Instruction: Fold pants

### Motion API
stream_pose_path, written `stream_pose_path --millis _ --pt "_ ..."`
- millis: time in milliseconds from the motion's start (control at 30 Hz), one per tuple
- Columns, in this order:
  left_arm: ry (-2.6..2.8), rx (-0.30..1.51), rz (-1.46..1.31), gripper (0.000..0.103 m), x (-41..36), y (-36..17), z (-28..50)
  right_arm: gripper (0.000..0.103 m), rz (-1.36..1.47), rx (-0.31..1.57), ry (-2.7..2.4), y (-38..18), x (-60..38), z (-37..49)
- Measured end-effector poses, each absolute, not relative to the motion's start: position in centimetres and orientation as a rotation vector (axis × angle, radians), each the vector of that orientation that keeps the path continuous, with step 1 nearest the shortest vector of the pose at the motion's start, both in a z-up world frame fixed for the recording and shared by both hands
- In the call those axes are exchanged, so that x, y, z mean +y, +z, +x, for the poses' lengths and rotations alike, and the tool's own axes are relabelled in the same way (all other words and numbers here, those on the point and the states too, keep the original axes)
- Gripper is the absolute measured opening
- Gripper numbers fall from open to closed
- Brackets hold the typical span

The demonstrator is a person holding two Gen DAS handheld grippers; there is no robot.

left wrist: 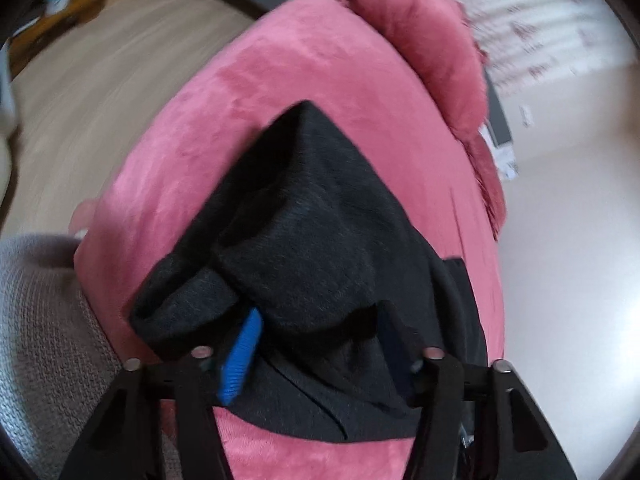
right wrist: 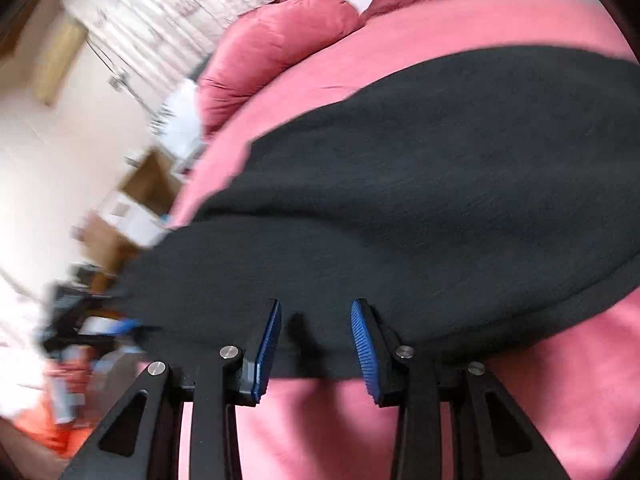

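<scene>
The dark grey pants [left wrist: 316,248] lie on a pink bedspread [left wrist: 280,92], bunched into thick folds in the left wrist view. My left gripper [left wrist: 316,344] stands open with the cloth draped over and between its fingers; one blue pad [left wrist: 242,356] shows, the other is hidden under the cloth. In the right wrist view the pants [right wrist: 420,208] spread flat and wide across the bedspread [right wrist: 400,432]. My right gripper [right wrist: 316,344] is open at the near hem, its blue pads [right wrist: 366,354] apart and holding nothing.
Pink pillows [left wrist: 424,40] lie at the head of the bed, also in the right wrist view [right wrist: 272,52]. A grey knitted pouf [left wrist: 44,340] stands beside the bed. Wooden floor [left wrist: 100,80] lies left; boxes and clutter [right wrist: 120,208] lie beside the bed.
</scene>
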State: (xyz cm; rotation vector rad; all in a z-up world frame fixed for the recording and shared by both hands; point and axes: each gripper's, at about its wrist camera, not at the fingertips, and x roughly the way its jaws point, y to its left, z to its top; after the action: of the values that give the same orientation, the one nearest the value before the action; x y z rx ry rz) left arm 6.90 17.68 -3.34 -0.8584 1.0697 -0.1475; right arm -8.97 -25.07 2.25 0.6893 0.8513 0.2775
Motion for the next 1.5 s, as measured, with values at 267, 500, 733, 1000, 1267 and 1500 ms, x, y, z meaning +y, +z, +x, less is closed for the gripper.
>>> stream_pose_path --millis 267,500,733,1000,1267,1500 --pt "-0.154 0.994 -0.846 0.020 17.7 -1.8 5.8 0.039 1.074 0.988 0.463 -1.1 -24.6 -6.1" --pt "-0.248 0.918 -0.941 0.015 18.4 1.8 4.2 0.005 1.133 0.919 0.312 -0.8 -25.5 -5.2" --pt "-0.200 1.015 -0.827 0.015 18.9 1.3 1.8 0.001 0.897 0.906 0.464 4.4 -24.1 -7.2" --pt "-0.041 0.993 -0.724 0.029 19.5 1.6 1.1 0.021 0.937 1.032 0.342 -1.1 -24.6 -7.8" --pt "-0.028 0.756 -0.462 0.041 14.7 7.5 3.8 0.031 0.449 0.848 0.234 7.9 -24.9 -5.9" --pt "-0.166 0.885 -0.251 0.043 5.3 2.1 11.8 0.031 0.167 0.944 0.112 6.1 -22.1 0.8"
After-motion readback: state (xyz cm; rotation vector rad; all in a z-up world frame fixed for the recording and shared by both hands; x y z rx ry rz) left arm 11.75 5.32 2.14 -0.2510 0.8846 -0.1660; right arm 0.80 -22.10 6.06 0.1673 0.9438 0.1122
